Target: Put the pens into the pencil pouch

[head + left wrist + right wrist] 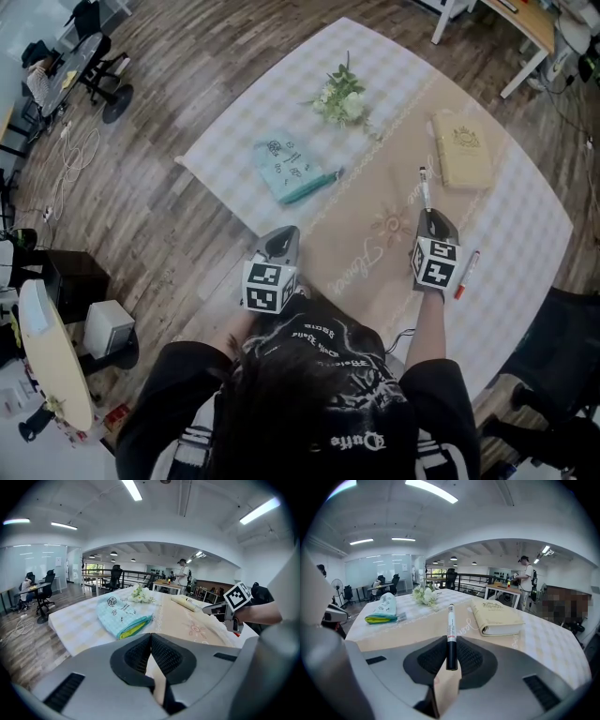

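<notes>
Two claws out over the table [525, 225], mine, one in each hand.

Right claw [451, 656]: jaws closed part-way, pads pressed on a pen [451, 630]. White barrel, dark end seated between the pads, the rest sticking out forward past the tips.

Left claw [151, 637]: jaws fully together, tips touching, nothing between them. It hangs by the table's near edge, to the left of the right claw and well apart from it.

Pencil pouch [292, 167]: light blue-green, lying flat on the table ahead of the left claw. Its zip side gapes a little, with yellow-green lining showing. Neither claw touches it.

Second pen [466, 272], one end red, lies on the table just right of the right claw.

Cream book [461, 150] lies closed ahead of the right claw, a little right of the held pen's far tip and apart from it.

Small bunch of white flowers [342, 98] sits past the pouch, toward the far side.
</notes>
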The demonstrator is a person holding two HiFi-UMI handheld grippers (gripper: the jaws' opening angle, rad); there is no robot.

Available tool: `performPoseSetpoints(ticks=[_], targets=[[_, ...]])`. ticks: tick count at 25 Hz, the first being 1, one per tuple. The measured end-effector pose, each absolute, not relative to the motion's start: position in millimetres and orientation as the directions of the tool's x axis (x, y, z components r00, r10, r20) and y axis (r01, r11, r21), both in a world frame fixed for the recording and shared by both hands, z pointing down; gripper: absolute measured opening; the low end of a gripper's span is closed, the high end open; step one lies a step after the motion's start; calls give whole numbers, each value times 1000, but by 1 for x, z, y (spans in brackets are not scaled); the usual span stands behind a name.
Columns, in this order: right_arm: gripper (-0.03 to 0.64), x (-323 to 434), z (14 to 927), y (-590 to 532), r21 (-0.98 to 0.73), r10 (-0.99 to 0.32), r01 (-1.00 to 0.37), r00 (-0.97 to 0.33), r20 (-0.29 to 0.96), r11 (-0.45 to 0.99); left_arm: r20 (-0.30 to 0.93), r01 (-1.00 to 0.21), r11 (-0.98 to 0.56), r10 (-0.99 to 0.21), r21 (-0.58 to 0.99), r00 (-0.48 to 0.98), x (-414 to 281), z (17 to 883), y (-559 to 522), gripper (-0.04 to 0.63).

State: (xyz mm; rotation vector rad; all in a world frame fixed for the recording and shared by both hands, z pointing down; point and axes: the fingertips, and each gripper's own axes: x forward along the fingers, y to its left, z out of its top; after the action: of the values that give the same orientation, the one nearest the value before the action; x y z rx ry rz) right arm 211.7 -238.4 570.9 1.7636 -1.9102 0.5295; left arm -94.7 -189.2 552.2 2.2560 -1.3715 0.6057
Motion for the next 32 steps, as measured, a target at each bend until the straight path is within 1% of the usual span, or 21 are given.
performPoseSetpoints(ticks=[11, 18, 25, 26, 27, 28, 32], targets=[[72, 153, 535, -192, 67, -825, -986, -89, 558, 152, 464, -896, -431, -775, 107, 428, -107, 515, -197, 20], [72, 118, 534, -165, 45, -822, -985, -112, 559, 165, 444, -895, -432, -783, 113, 435, -113, 515, -196, 20], [72, 90, 548, -144, 17, -793, -978, -157, 589, 206, 458, -886, -442, -765, 136, 452, -113, 519, -197, 26], [72, 89, 550, -142, 15, -789, -978, -159, 593, 208, 464, -884, -447, -760, 137, 456, -112, 520, -198, 50], [72, 88, 551, -141, 13, -787, -978, -161, 596, 210, 471, -882, -452, -754, 132, 457, -112, 522, -199, 98], [72, 87, 552, -139, 12, -785, -977, -162, 598, 211, 480, -881, -457, -749, 123, 456, -112, 525, -201, 119], [72, 86, 552, -137, 9, -784, -977, -166, 599, 214, 534, -879, -471, -727, 69, 432, -116, 540, -213, 155]])
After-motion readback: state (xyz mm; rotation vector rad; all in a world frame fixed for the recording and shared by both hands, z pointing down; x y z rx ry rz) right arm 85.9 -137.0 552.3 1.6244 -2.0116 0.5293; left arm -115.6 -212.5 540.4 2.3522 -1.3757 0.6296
